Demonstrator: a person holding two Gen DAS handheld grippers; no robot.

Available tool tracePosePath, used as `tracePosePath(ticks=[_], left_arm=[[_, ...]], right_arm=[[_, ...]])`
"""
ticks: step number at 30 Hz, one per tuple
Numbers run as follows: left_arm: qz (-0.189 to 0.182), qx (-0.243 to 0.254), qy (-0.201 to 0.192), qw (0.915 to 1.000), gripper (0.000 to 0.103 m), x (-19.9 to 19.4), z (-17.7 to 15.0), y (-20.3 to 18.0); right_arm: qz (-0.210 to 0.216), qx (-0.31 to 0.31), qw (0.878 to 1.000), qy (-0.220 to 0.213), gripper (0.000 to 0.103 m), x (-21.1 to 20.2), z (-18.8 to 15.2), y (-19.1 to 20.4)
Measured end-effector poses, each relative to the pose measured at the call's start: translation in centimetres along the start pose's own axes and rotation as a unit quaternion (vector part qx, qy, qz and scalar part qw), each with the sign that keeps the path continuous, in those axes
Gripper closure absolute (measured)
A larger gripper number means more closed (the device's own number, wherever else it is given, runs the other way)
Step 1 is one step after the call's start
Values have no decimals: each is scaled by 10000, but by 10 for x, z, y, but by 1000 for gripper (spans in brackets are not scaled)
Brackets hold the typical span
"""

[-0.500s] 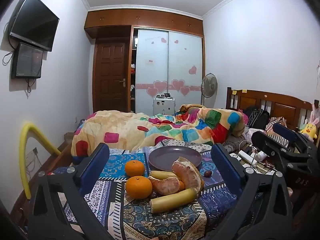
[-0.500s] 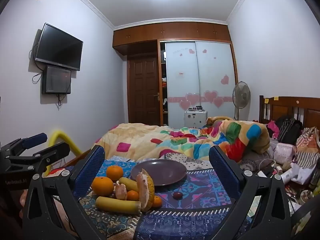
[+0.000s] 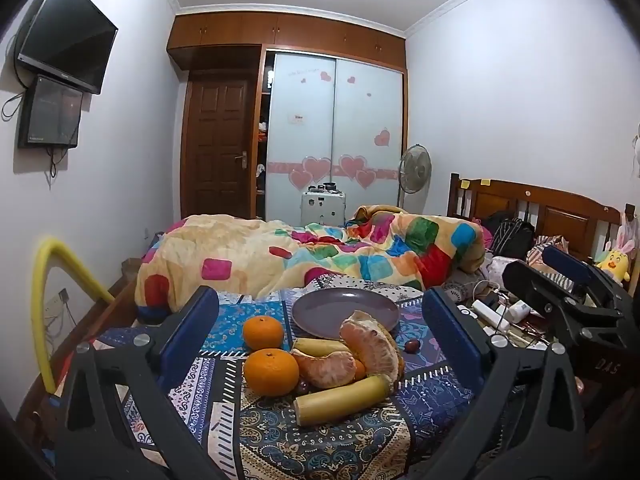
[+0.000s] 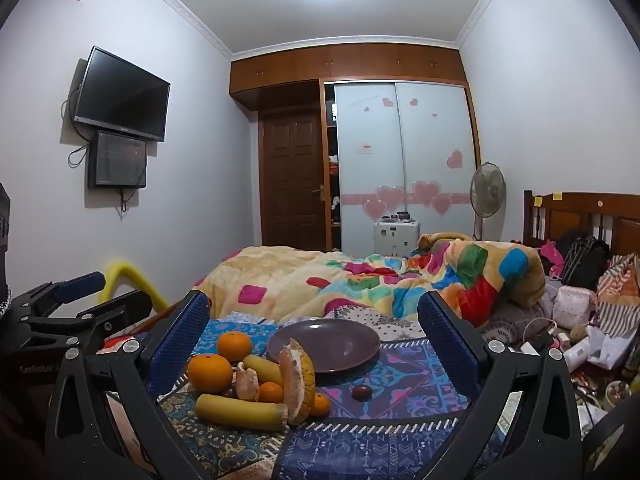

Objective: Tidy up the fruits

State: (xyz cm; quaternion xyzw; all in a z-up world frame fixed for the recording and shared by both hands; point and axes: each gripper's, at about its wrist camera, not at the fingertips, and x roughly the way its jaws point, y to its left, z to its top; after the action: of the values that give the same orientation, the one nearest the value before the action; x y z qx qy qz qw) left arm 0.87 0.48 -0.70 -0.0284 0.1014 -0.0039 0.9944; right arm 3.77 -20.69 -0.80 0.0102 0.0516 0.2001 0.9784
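Note:
A pile of fruit lies on a patterned cloth (image 3: 344,444): two oranges (image 3: 271,371) (image 3: 263,332), two bananas (image 3: 344,398), peeled pomelo pieces (image 3: 374,346) and a small dark red fruit (image 3: 412,345). An empty purple plate (image 3: 344,312) sits just behind the pile. My left gripper (image 3: 320,344) is open, above and in front of the fruit. My right gripper (image 4: 316,354) is open, with the plate (image 4: 324,344), oranges (image 4: 210,373), banana (image 4: 240,407) and dark fruit (image 4: 361,392) ahead of it. Each gripper shows at the edge of the other's view.
A bed with a colourful quilt (image 3: 320,256) lies behind the cloth. Clutter of bottles, cables and bags (image 3: 496,312) sits to the right. A yellow foam tube (image 3: 44,288) curves at the left. A wall TV (image 3: 68,36), wardrobe (image 3: 336,140) and fan (image 3: 416,168) stand further back.
Both grippers have dropped slightly lower and closer to the fruit. Nothing on the cloth has moved.

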Motion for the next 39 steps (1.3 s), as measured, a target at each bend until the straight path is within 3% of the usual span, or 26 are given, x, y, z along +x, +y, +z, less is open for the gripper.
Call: tracePosePath(ticks=[39], left_arm=[[46,-45,10,10000,0,-1,-2,5]], right_arm=[[125,-15,9999,-65,0,0,0,3]])
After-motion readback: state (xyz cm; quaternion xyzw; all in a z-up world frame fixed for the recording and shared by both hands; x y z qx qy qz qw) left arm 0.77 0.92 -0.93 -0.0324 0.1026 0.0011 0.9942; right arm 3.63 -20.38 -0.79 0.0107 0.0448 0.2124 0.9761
